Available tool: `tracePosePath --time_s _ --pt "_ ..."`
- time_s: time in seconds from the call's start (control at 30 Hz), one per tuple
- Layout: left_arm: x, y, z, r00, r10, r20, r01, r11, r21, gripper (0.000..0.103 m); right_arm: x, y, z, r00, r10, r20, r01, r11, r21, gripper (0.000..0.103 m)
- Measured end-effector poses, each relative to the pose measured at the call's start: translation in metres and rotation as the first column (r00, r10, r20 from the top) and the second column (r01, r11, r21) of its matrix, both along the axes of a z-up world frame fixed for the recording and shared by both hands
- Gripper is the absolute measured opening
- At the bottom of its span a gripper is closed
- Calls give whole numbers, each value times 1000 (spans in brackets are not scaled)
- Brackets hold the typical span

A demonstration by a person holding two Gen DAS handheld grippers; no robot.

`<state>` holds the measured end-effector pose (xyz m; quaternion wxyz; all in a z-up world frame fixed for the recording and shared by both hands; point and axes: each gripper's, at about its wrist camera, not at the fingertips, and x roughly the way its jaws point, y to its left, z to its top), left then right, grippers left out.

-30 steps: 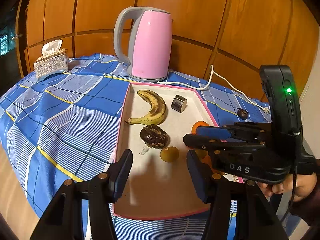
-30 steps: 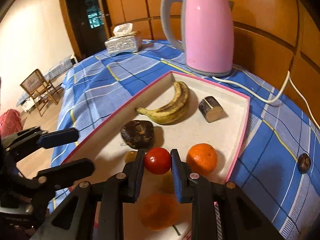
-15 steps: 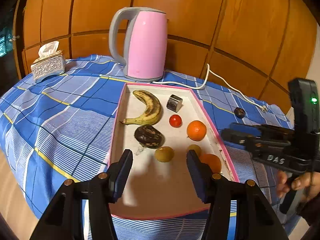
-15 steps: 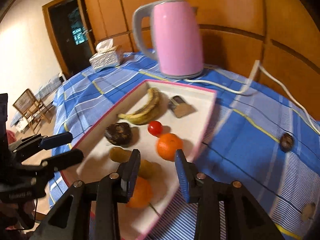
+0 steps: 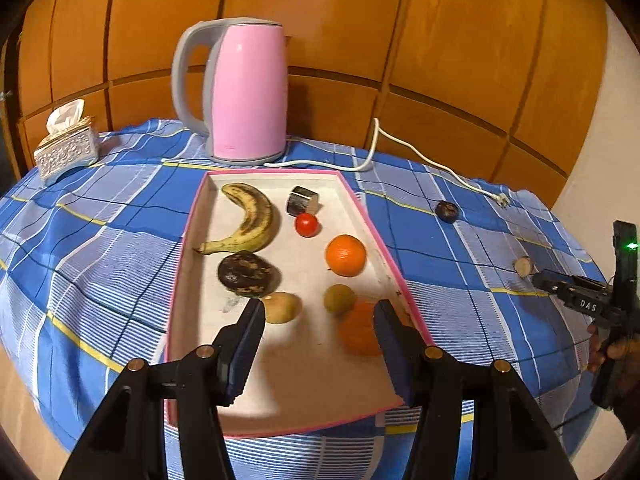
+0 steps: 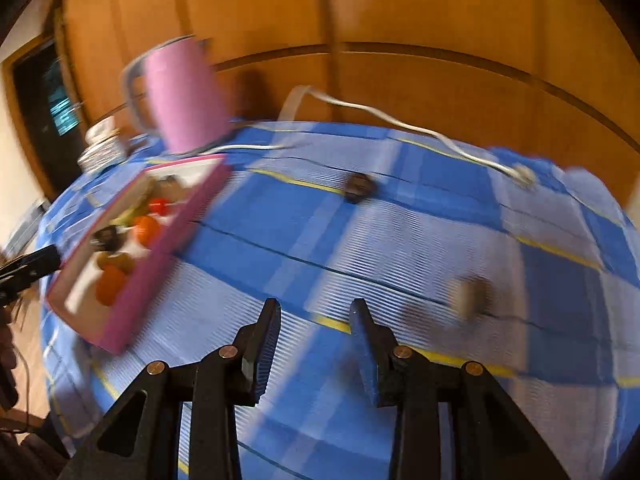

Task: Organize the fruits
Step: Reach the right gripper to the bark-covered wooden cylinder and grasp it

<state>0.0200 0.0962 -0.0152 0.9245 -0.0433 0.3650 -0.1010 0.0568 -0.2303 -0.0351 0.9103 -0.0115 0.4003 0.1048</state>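
Observation:
A pink-rimmed tray (image 5: 188, 240) holds a banana (image 5: 252, 220), a dark fruit (image 5: 246, 274), a red tomato (image 5: 307, 225), two oranges (image 5: 346, 255), two small yellow-green fruits (image 5: 339, 299) and a brown cut piece (image 5: 302, 201). My left gripper (image 5: 320, 316) hovers open over the tray's near end, with nothing between its fingers. My right gripper (image 6: 315, 312) is open and empty over the blue checked cloth, to the right of the tray (image 6: 160, 248). Ahead of it lie a small dark fruit (image 6: 360, 187) and a tan piece (image 6: 470, 296). The right wrist view is blurred.
A pink kettle (image 5: 248, 92) stands behind the tray, and its white cord (image 5: 400, 148) trails right across the cloth to a plug. A tissue box (image 5: 66, 148) sits at the far left corner. The table's front and right edges are close. Wooden panels back the table.
The right gripper let go of the tomato, which now lies in the tray, and swung right out over the cloth. The left gripper shifted slightly.

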Motion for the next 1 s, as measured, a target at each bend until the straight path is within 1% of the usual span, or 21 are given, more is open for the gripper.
tracePosePath --time_s 0.13,0.2,0.27,0.4,0.6,0.7,0.83,1.0 --pt "-1 -11 1 999 -37 2 37 999 10 58 -11 -53 -5 991 -136 -12 136 991 -13 37" --pt "-3 -17 2 998 -55 3 55 998 16 58 -16 -72 -10 984 -179 -16 178 984 -18 37" --pt "-4 -20 2 998 -67 3 67 998 19 59 -18 -85 -14 980 -199 -17 199 980 -22 37" --pt "-8 -32 4 994 -107 8 106 994 30 59 -8 -92 -16 984 -178 -18 178 984 -18 38" --pt "-11 -45 6 989 -145 8 145 989 41 59 24 -82 -18 993 -119 -24 117 992 -49 38" --pt "-11 -48 5 987 -158 3 158 987 42 59 32 -79 -20 994 -100 -36 98 994 -43 38" --pt "-12 -50 5 986 -167 -3 167 985 41 60 41 -72 -24 996 -79 -42 76 994 -72 38" --pt "-12 -54 4 983 -181 -8 181 983 44 60 47 -72 -27 998 -54 -21 51 991 -125 38"
